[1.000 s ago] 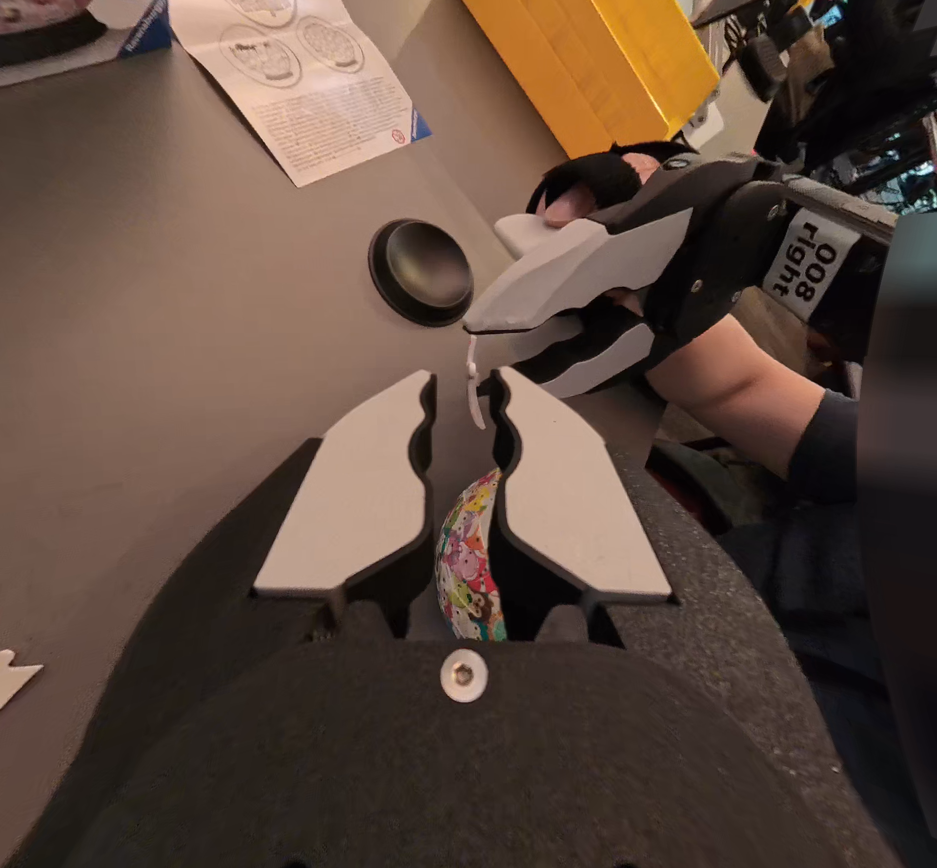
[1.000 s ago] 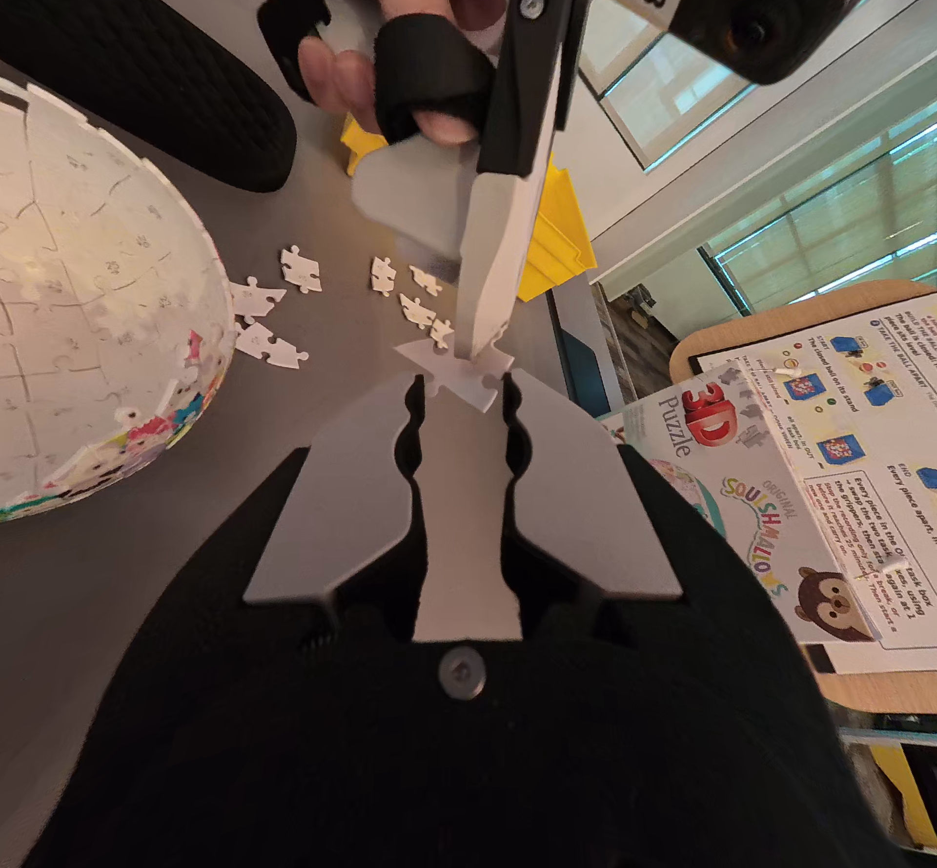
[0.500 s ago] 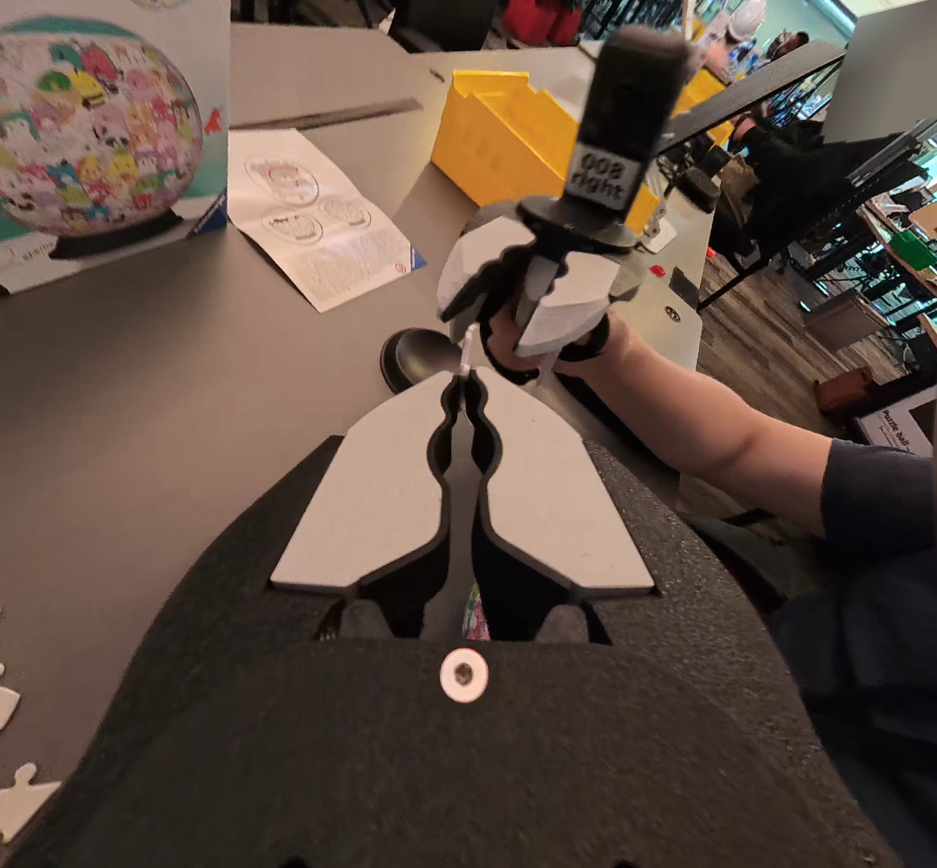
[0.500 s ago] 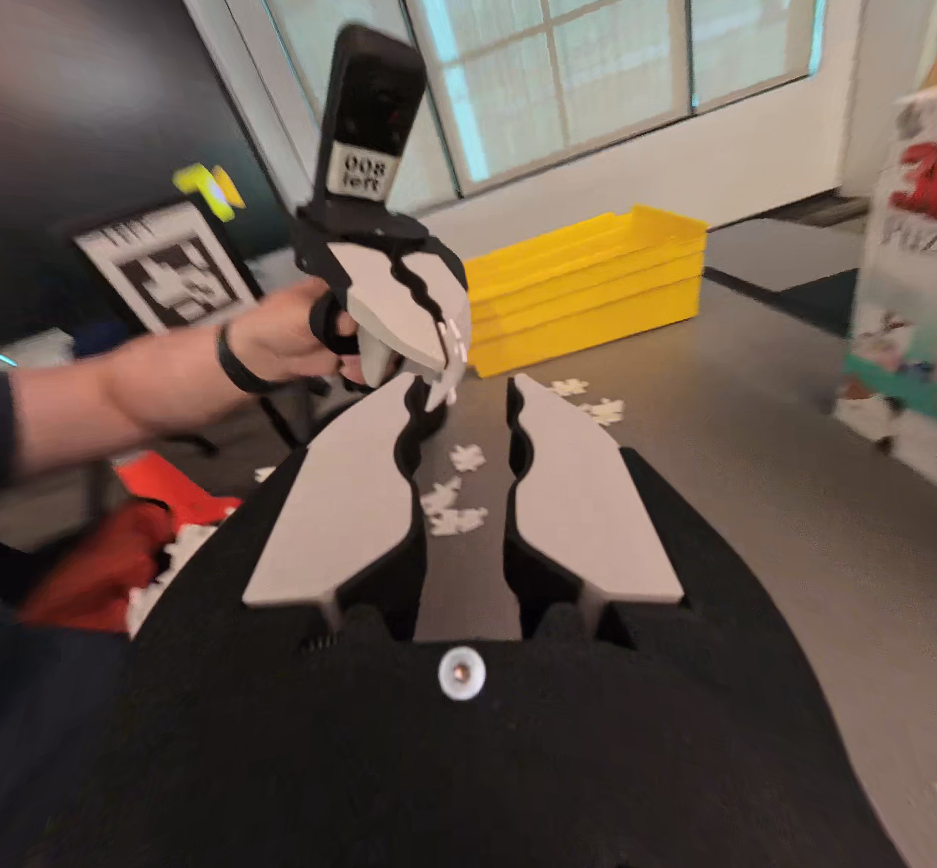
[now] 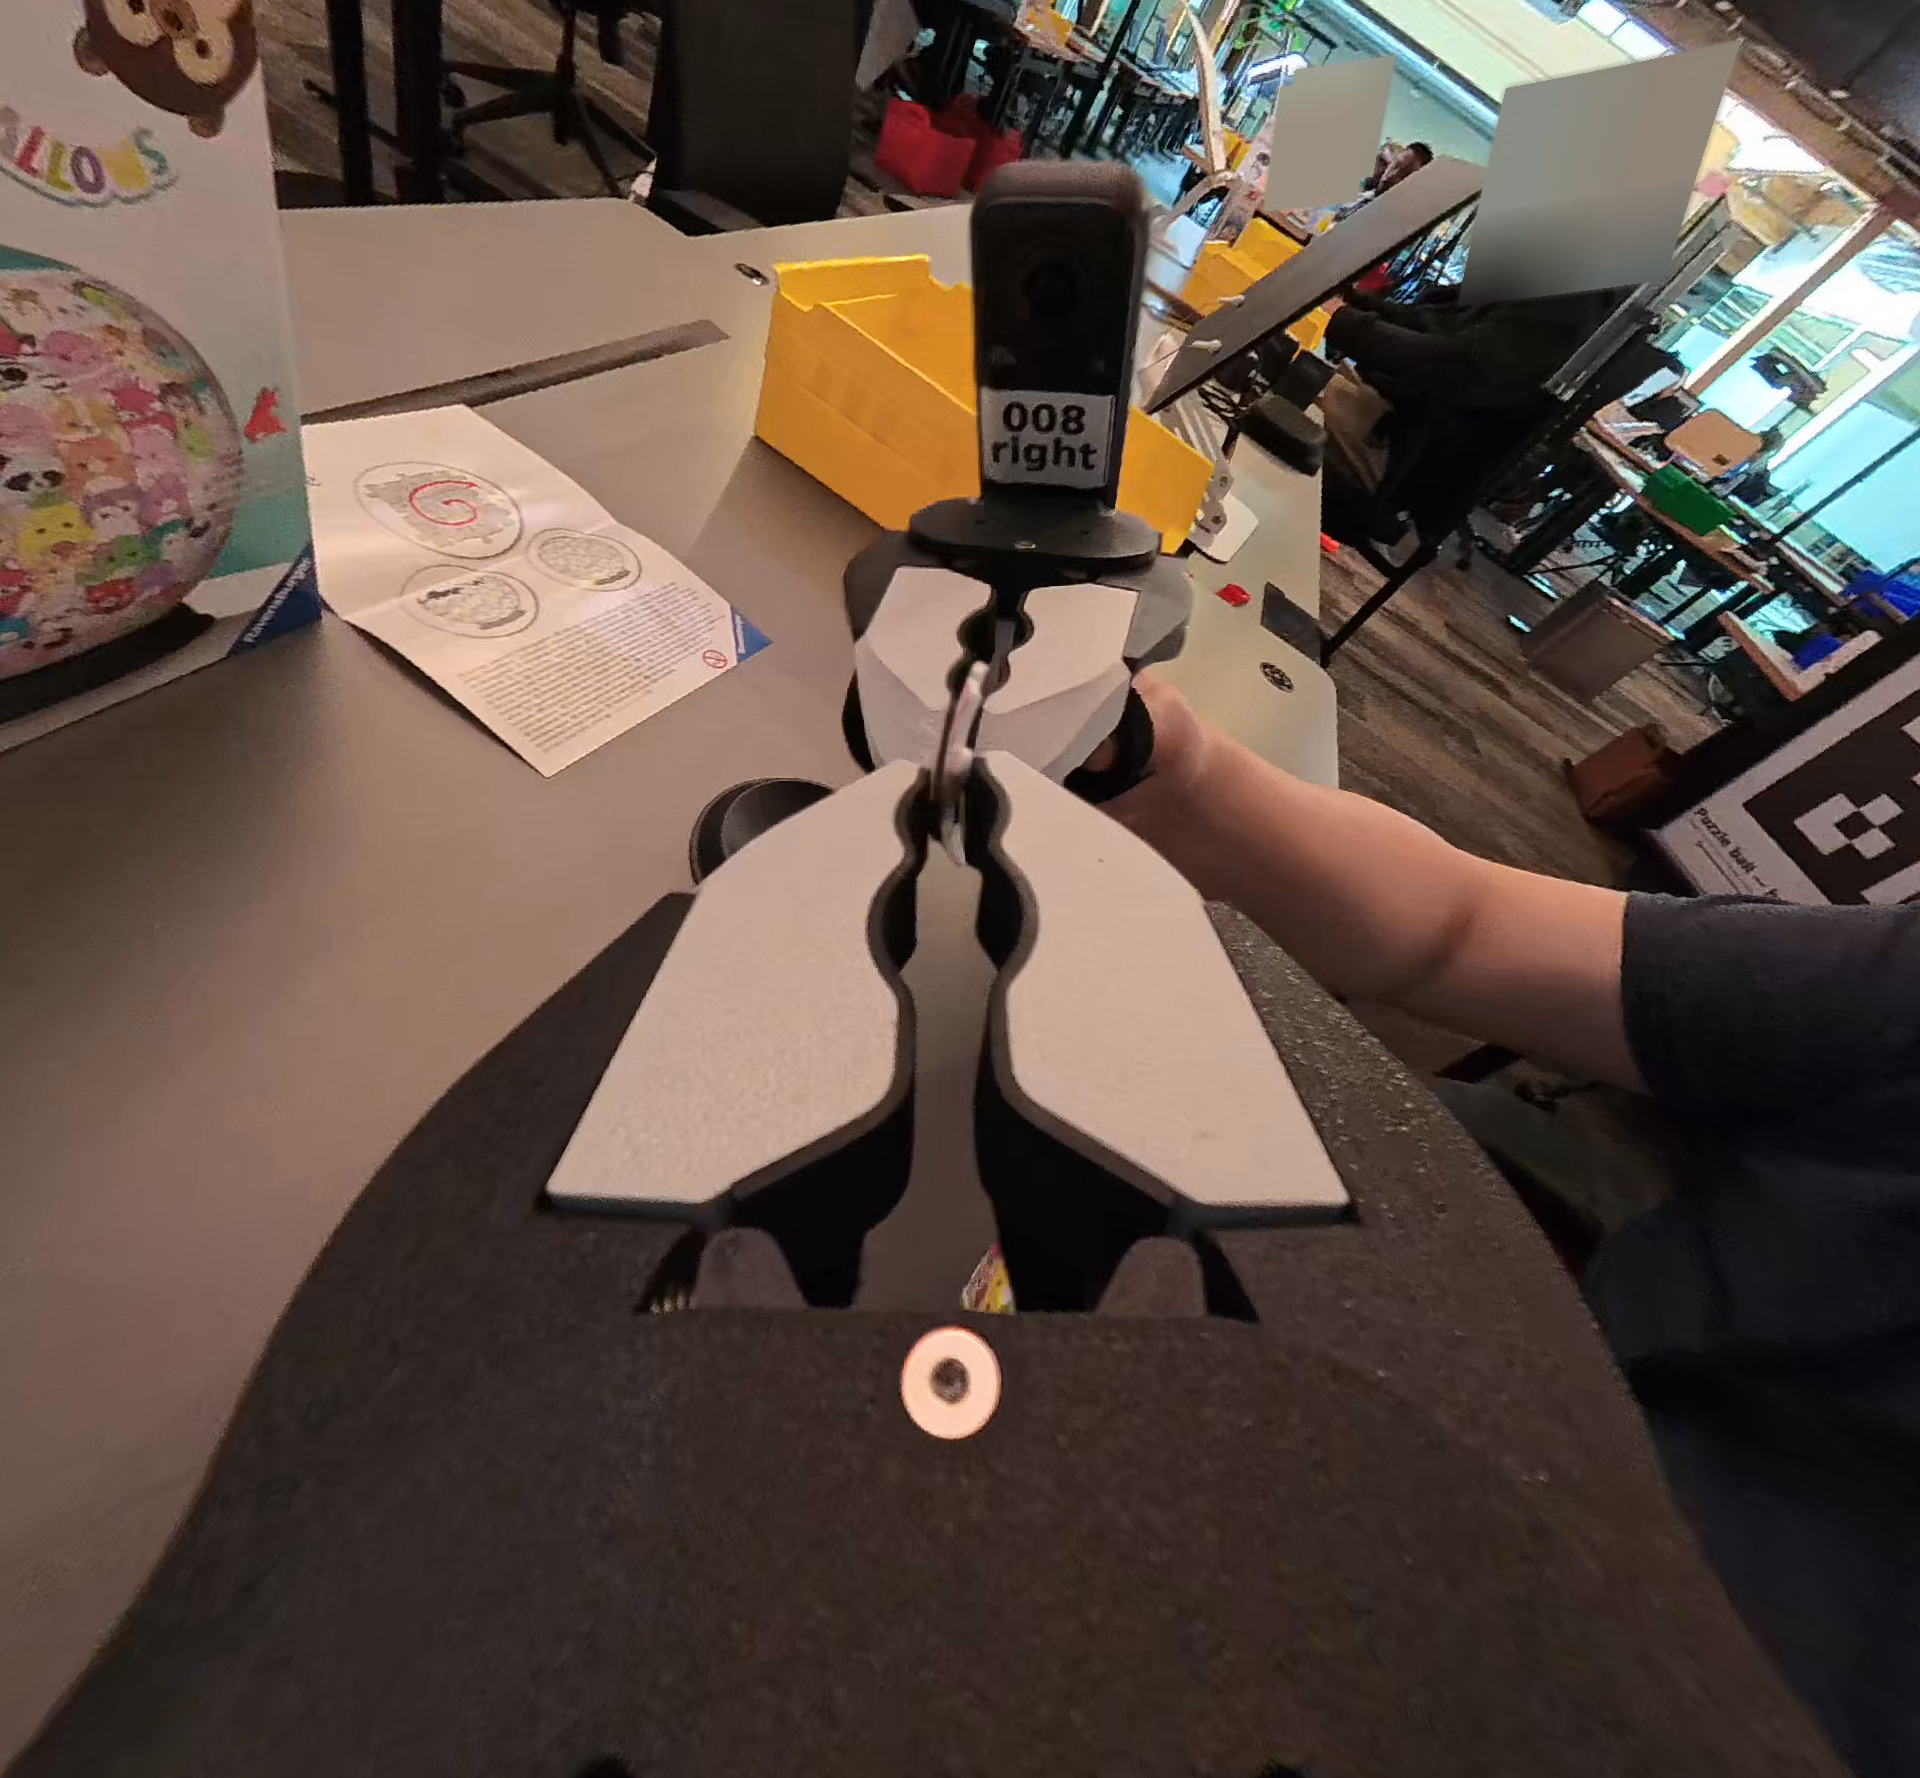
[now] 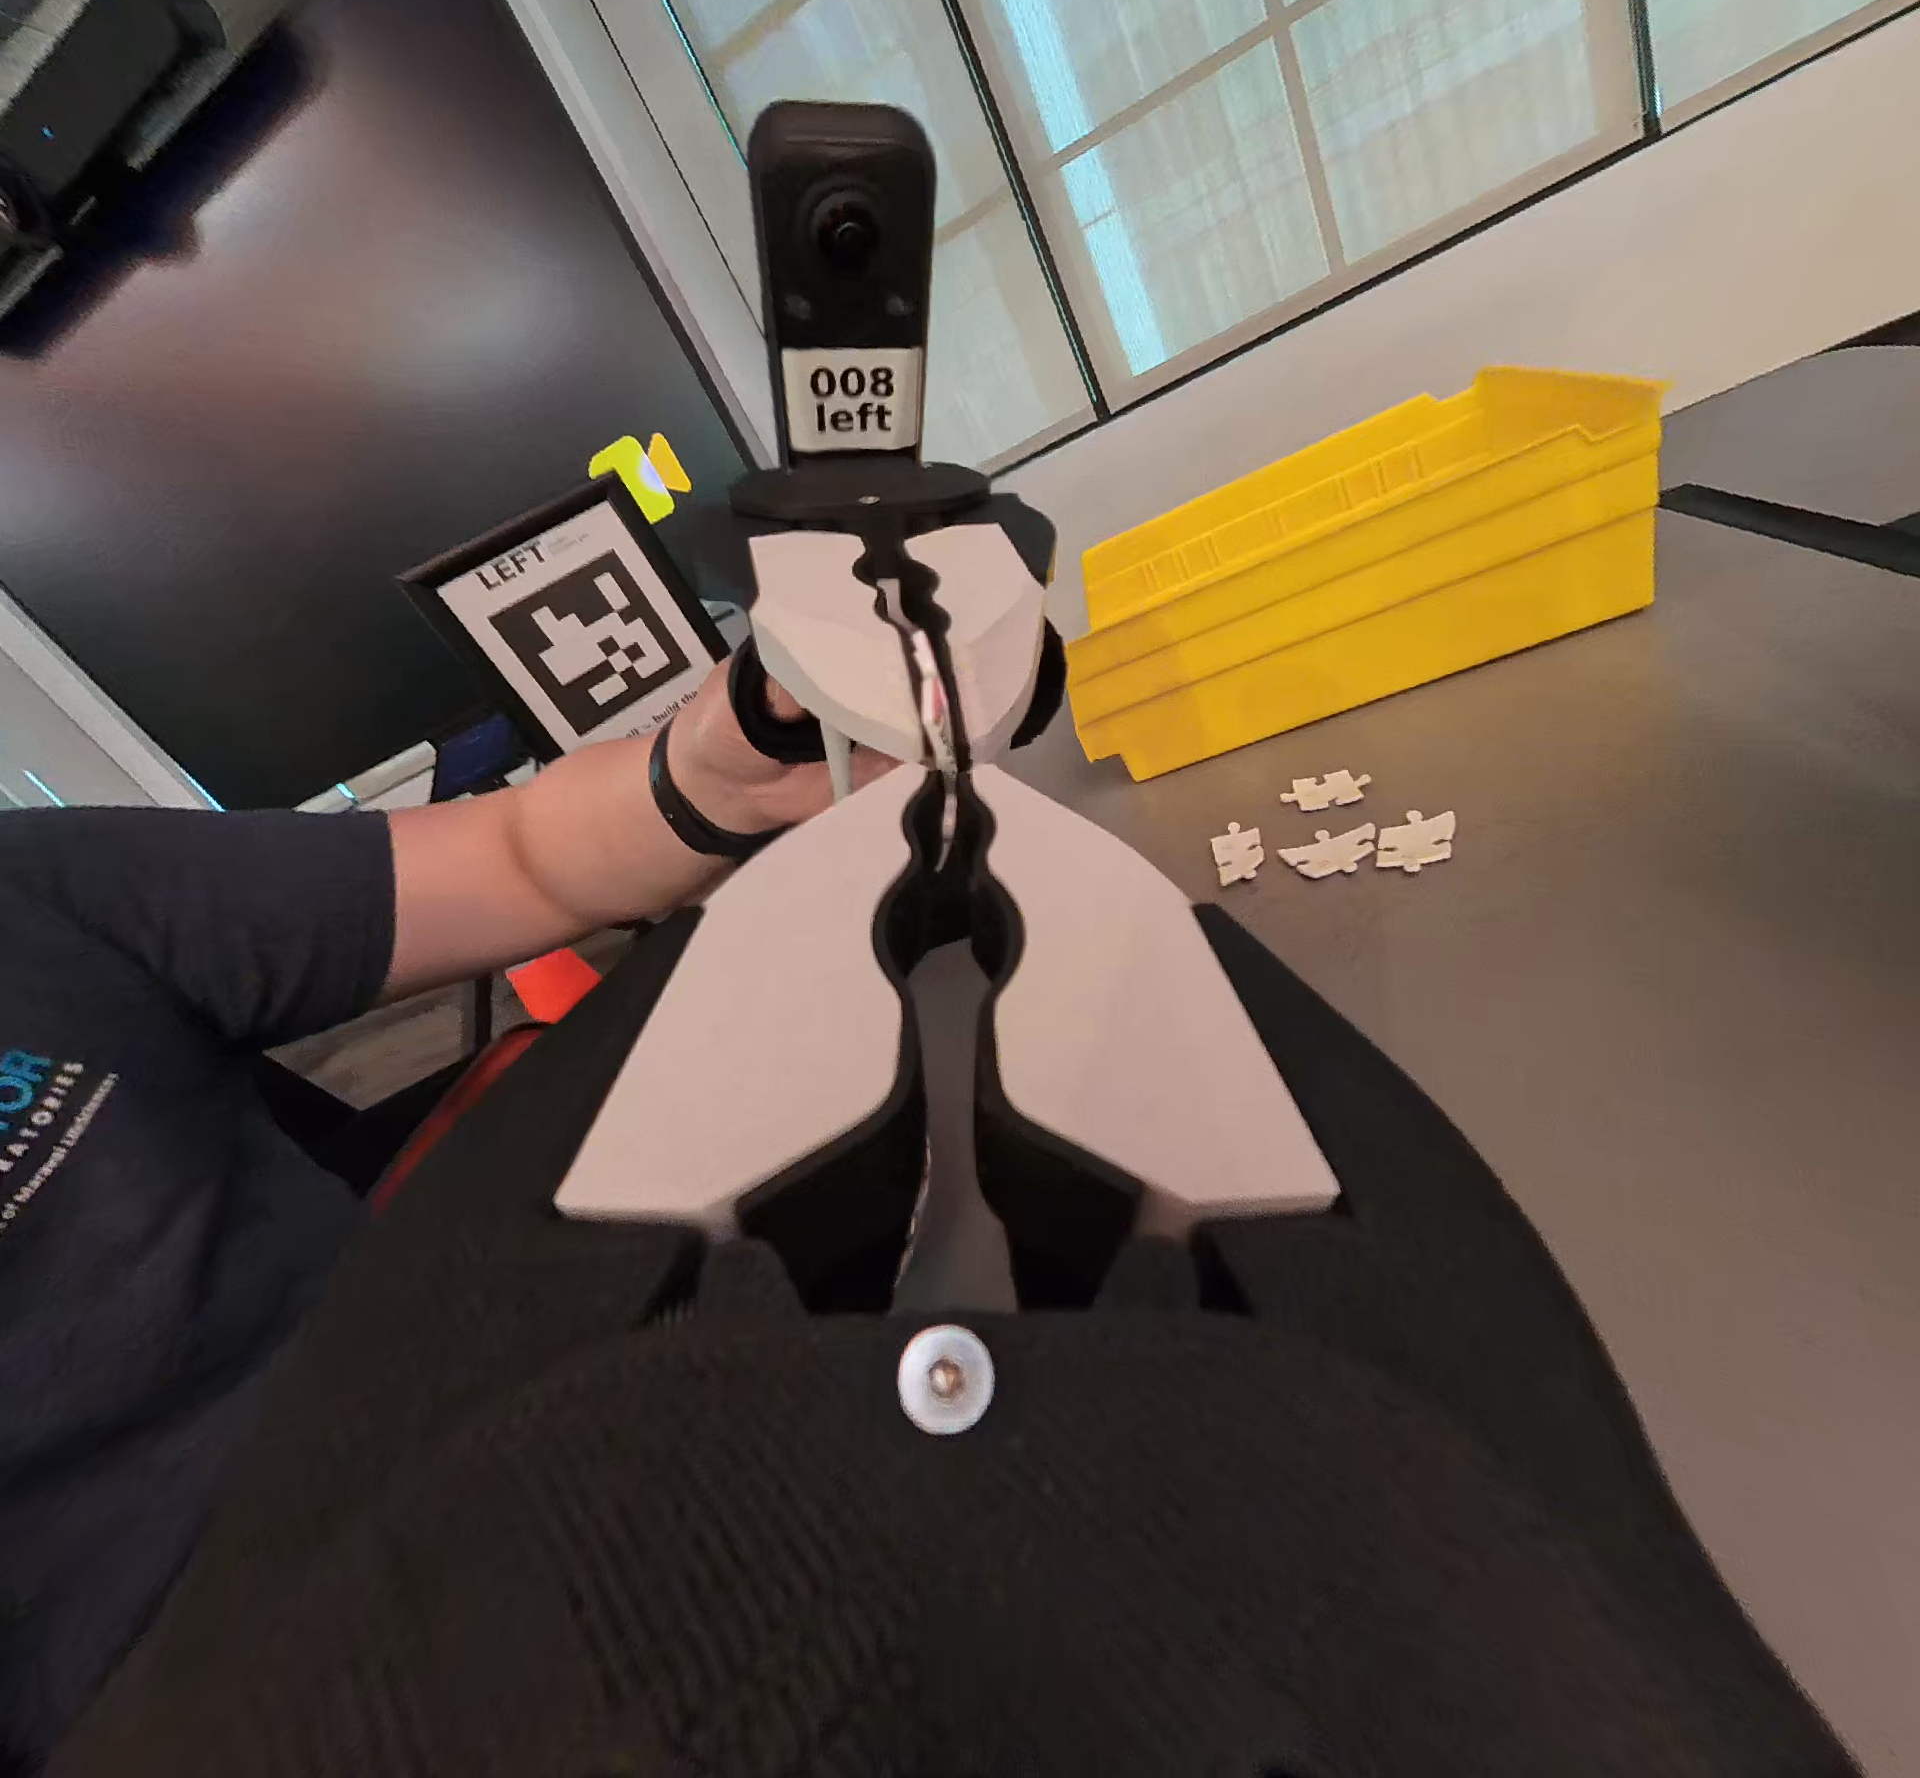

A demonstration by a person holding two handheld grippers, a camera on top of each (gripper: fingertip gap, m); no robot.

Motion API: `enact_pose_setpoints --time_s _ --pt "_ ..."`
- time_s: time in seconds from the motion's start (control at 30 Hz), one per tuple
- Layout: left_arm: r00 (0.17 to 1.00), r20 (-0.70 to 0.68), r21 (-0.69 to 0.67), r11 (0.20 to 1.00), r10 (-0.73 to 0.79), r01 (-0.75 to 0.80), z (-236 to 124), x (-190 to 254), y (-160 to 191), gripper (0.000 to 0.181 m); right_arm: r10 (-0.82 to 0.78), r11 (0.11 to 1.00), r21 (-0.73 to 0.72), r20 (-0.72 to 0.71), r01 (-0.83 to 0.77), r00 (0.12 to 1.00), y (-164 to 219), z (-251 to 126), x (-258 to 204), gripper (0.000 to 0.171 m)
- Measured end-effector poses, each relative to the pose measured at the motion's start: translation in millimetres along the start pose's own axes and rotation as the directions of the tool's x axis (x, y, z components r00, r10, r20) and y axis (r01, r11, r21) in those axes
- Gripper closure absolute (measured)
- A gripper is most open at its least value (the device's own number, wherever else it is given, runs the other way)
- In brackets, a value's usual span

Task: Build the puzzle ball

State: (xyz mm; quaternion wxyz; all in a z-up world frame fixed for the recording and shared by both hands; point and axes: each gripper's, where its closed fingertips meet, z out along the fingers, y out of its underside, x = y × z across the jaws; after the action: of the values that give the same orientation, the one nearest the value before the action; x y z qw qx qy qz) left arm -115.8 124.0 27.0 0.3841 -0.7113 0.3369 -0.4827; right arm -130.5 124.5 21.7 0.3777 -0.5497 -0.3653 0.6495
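A white puzzle piece [image 5: 961, 726], seen edge-on, is held in the air between both grippers, which meet tip to tip. My left gripper [image 5: 948, 793] is shut on its near edge. My right gripper [image 5: 974, 741] faces it from behind and is shut on the far edge. In the right wrist view my right gripper [image 6: 943, 803] pinches the piece [image 6: 938, 720], and the left gripper [image 6: 932, 749] grips it from the opposite side. A colourful sliver [image 5: 987, 1283] shows below my left fingers. The puzzle ball itself is out of view.
On the grey table [image 5: 260, 897] are the puzzle box [image 5: 125, 378], an instruction sheet [image 5: 520, 565], a yellow bin [image 5: 883, 378] and a round black stand [image 5: 738, 819]. Several loose white pieces [image 6: 1330, 835] lie before another yellow bin [image 6: 1371, 565]. A framed marker sign [image 6: 582, 637] stands behind the left hand. My two grippers' fingertips are within a few centimetres of each other.
My right gripper was open half a second ago and has closed on the piece that my left gripper holds. Both grippers have turned level and now face each other.
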Motion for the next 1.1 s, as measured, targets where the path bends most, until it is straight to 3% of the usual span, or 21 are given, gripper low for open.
enact_pose_setpoints --time_s 0.13,0.3,0.43,0.57,0.7,0.8,1.1 --pt "1.0 0.012 -0.059 0.998 0.023 -0.022 -2.7 -5.1 -0.2 0.157 -0.091 0.99 -0.112 -0.09 0.081 0.992 7.8 -7.6 11.2 0.168" --pt "0.994 0.017 -0.277 0.956 0.11 -0.101 -2.9 -5.7 17.8 0.154 -0.234 0.943 -0.272 -0.132 0.191 0.963 20.0 -13.3 14.8 0.168" --pt "0.979 0.047 -0.4 0.902 0.198 -0.163 -0.4 -8.1 35.1 0.177 -0.3 0.905 -0.347 -0.115 0.244 0.947 29.4 -11.4 13.2 0.168" --pt "0.973 0.053 -0.437 0.881 0.226 -0.182 -0.2 -9.0 42.8 0.179 -0.331 0.88 -0.392 -0.1 0.269 0.938 36.3 -11.6 11.3 0.168" --pt "0.977 0.093 -0.354 0.924 0.191 -0.147 -3.4 -8.1 30.0 0.18 -0.34 0.903 -0.318 -0.115 0.29 0.933 24.3 -7.5 9.0 0.167" --pt "0.984 0.106 -0.226 0.967 0.145 -0.118 -8.5 -4.6 10.2 0.18 -0.316 0.938 -0.193 -0.144 0.287 0.938 5.6 -6.2 7.1 0.15" --pt "0.987 0.112 -0.138 0.985 0.116 -0.1 -9.5 -1.0 4.8 0.18 -0.218 0.975 0.006 -0.104 0.22 0.97 -8.6 -0.9 -1.9 0.157"
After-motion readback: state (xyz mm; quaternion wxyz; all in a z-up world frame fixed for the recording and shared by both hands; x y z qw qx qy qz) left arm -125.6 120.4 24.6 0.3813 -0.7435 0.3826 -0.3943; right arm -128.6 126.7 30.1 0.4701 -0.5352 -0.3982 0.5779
